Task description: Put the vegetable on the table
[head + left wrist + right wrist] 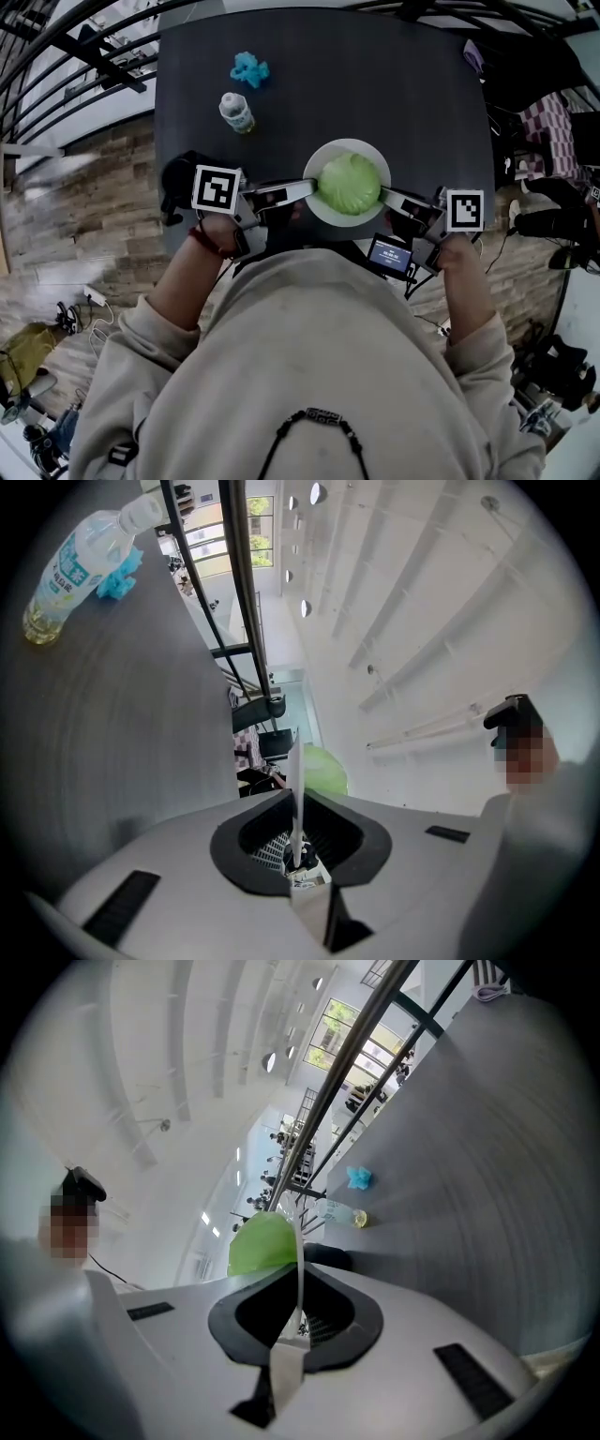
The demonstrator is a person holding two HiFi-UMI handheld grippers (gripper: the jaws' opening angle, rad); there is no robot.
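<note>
Counter (375, 84): we see a dark grey top with rounded corners that fills the upper middle of the head view, with wooden floor to its left

Person: we look down on a beige sweatshirt, with both forearms reaching forward to the counter's near edge

Left tongs (305, 187): they come in from the left with their marker cube (217, 188) facing up; in the left gripper view the tongs (298, 803) are clamped on a thin white rim that stands edge-on between them

Right tongs (386, 195): they come in from the right and mirror the left; in the right gripper view the tongs (298, 1283) are pressed tight on the opposite rim

Plate (325, 161): it is white and round, sits at the near edge of the counter and is gripped on both sides; we cannot tell whether it rests on the top or hangs just above it

Vegetable (350, 184): we see a pale green leafy head lying in the middle of the plate, between the two tongs; it shows beyond the rim in both gripper views (323, 771) (262, 1241)

Bottle (237, 112): small and clear with a pale label, it stands on the counter well beyond the plate, to the left

Blue thing (249, 69): small and knobbly, it sits just beyond the bottle; we cannot tell what it is
</note>
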